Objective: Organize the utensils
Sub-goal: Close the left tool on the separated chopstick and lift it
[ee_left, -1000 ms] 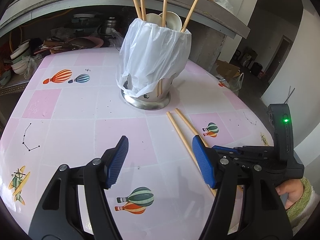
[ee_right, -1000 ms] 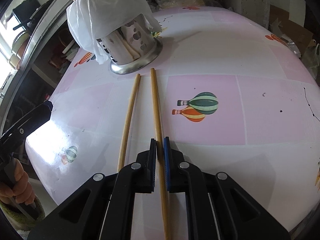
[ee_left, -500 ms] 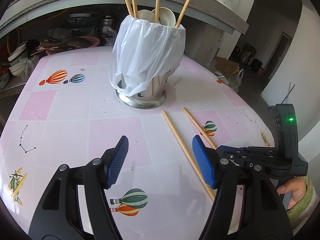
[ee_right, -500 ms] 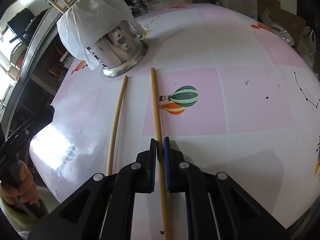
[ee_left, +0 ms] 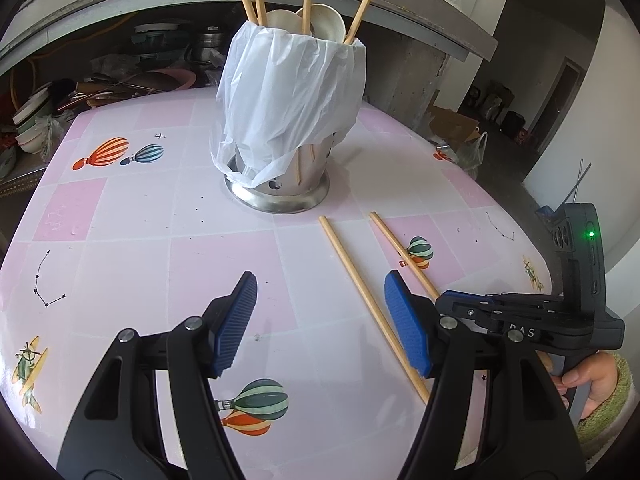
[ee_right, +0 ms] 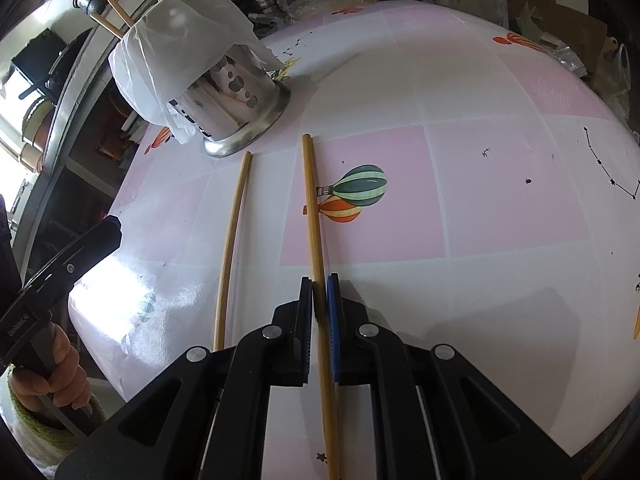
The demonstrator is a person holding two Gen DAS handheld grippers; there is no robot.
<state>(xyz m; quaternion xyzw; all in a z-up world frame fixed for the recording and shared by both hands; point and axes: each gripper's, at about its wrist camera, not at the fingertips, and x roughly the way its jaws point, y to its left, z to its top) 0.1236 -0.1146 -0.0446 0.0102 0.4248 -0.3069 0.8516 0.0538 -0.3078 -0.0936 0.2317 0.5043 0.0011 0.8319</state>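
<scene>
A steel utensil holder point(ee_left: 280, 184) draped in a white plastic bag point(ee_left: 292, 96) stands at the back of the pink tiled table point(ee_left: 120, 264), with several chopsticks and white spoons sticking out. Two wooden chopsticks lie in front of it. My right gripper point(ee_right: 319, 284) is shut on the right chopstick point(ee_right: 312, 208) near its middle; the left view shows this right gripper point(ee_left: 442, 300) at the table's right edge. The other chopstick point(ee_right: 230, 248) lies loose to its left. My left gripper point(ee_left: 320, 320) hovers open over the table, the loose chopstick point(ee_left: 360, 292) running beside its right pad.
A low shelf behind the table point(ee_left: 160, 76) is crowded with bowls, pans and lids. A cardboard box and bags point(ee_left: 452, 128) sit on the floor at the right. A hand in a green sleeve point(ee_left: 592, 384) holds the right gripper by the table's rounded edge.
The right gripper has slid the held chopstick to the right, so the gap to the loose one has widened. The left gripper stays open and nearly still.
</scene>
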